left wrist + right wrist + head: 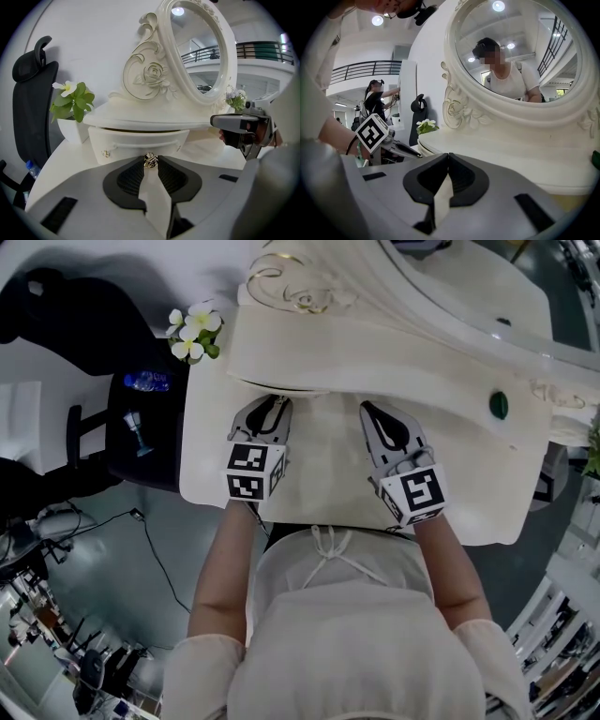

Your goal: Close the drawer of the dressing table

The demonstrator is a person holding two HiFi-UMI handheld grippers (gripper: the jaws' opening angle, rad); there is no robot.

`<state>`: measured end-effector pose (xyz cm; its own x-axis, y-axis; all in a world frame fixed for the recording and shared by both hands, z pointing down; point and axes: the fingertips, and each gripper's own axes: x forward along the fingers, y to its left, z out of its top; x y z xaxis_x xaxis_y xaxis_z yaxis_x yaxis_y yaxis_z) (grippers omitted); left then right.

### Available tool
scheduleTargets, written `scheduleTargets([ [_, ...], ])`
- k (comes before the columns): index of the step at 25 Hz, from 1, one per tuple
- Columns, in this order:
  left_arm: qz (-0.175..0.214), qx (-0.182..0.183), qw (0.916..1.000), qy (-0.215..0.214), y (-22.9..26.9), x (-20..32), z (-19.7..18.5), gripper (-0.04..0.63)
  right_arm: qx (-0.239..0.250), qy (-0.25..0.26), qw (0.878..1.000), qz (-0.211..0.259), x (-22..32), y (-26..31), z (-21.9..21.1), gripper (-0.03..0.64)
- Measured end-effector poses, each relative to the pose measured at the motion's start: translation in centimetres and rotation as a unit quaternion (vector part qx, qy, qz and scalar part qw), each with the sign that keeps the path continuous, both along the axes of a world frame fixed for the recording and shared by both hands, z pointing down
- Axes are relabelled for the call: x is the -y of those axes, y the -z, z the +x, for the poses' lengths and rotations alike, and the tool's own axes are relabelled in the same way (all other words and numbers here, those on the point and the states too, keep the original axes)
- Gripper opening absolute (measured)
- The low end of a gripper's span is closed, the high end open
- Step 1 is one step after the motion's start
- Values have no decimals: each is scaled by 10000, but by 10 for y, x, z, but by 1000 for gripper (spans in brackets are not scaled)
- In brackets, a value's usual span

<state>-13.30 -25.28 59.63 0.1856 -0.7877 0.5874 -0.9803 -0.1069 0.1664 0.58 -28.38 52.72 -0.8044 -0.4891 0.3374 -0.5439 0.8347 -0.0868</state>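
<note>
The white drawer [136, 142] of the dressing table stands a little way out under the curved upper shelf [154, 121]. Its gold knob [150, 160] sits between the tips of my left gripper [150, 164], whose jaws are shut on it. In the head view the left gripper [269, 411] reaches under the shelf edge [309, 381], which hides the drawer. My right gripper [377, 420] hovers beside it to the right above the table top [323, 474]. Its tips [448, 155] meet with nothing between them.
A pot of white flowers [194, 331] stands at the table's left corner. The oval mirror [199, 47] rises behind the shelf. A black chair [30, 108] and a water bottle [148, 382] are left of the table. A green object [499, 405] lies at the right.
</note>
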Motion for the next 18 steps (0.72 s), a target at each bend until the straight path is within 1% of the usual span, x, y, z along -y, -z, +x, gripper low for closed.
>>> scheduleTargets([
  [8, 56, 42, 10000, -23, 1, 17, -2, 107, -39, 136, 9999, -19, -1, -3, -5, 6],
  [12, 66, 31, 10000, 3, 1, 22, -3, 107, -48, 67, 10000, -13, 0, -3, -6, 6],
  [18, 70, 0, 10000, 38, 0, 22, -4, 107, 61, 8, 10000, 48, 3, 1, -6, 6],
])
